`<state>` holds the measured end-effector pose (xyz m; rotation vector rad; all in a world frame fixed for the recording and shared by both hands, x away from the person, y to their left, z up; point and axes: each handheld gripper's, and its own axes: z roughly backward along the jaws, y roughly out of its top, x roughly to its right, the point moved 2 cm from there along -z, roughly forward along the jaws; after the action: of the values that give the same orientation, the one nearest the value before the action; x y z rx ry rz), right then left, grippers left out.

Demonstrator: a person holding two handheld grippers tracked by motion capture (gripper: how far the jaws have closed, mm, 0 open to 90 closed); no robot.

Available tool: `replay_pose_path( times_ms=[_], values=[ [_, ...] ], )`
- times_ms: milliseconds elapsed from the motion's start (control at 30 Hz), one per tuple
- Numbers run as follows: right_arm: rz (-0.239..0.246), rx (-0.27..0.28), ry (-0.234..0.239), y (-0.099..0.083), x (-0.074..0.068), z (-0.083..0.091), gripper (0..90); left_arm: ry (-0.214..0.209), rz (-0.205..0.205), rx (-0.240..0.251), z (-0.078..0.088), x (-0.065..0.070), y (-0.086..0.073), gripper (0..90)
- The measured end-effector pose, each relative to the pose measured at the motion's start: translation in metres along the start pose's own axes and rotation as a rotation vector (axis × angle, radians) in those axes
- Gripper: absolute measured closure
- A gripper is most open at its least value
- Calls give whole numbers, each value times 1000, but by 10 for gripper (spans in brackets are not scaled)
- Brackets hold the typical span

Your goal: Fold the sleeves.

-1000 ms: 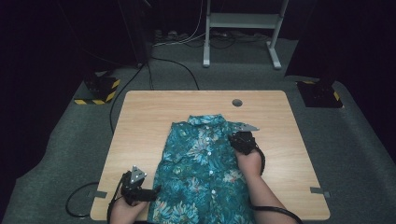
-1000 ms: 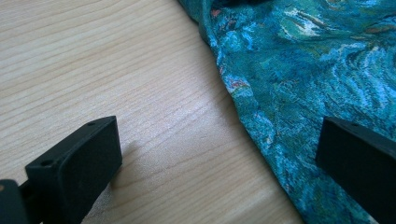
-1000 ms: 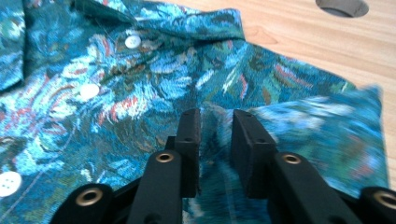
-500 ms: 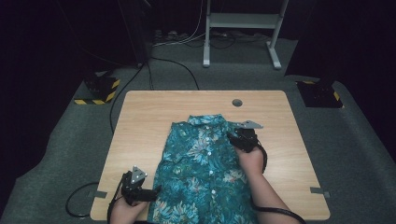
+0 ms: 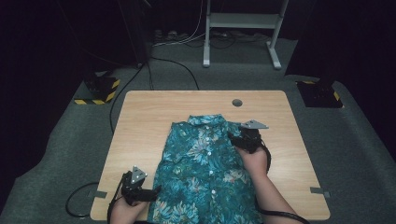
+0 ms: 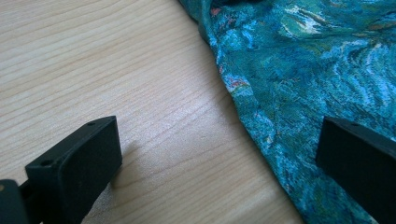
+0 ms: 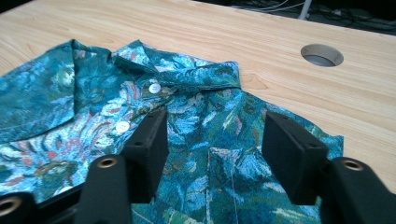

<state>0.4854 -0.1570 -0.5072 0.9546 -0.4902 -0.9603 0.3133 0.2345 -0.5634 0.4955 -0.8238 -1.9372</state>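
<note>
A teal floral button-up shirt (image 5: 205,172) lies flat, buttons up, collar at the far end, on the wooden table (image 5: 154,116). My right gripper (image 5: 238,137) hovers over the shirt's right shoulder. Its jaws have just been opening and stand apart in the right gripper view (image 7: 215,144), pressing on nothing; flat cloth (image 7: 219,116) shows in the gap below them. My left gripper (image 5: 154,191) rests at the near left, open wide. In the left gripper view (image 6: 215,158), the shirt's side edge (image 6: 243,100) lies between its jaws, one over wood, the other over cloth.
A round cable hole (image 5: 237,102) sits in the table's far right part. Tape marks (image 5: 319,190) lie near the front corners. Black-and-yellow floor bases (image 5: 99,88) and a white frame (image 5: 243,21) stand beyond the table, with cables on the carpet.
The right gripper has lifted slightly off the shirt's right shoulder, and its grey plate shows more. The left gripper and the shirt have stayed where they were.
</note>
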Motion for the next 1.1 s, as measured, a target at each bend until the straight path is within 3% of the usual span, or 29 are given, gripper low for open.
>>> replay_pose_path(
  times_ms=[367,867,1100],
  values=[
    [-25,31,-1,-5,10,21,216,1,-1,-1,0,0,0,6],
    [-35,39,-13,-26,28,46,99,3,-1,-1,0,0,0,4],
    [-34,35,-27,-40,36,59,85,3,-1,-1,0,0,0,4]
  ],
)
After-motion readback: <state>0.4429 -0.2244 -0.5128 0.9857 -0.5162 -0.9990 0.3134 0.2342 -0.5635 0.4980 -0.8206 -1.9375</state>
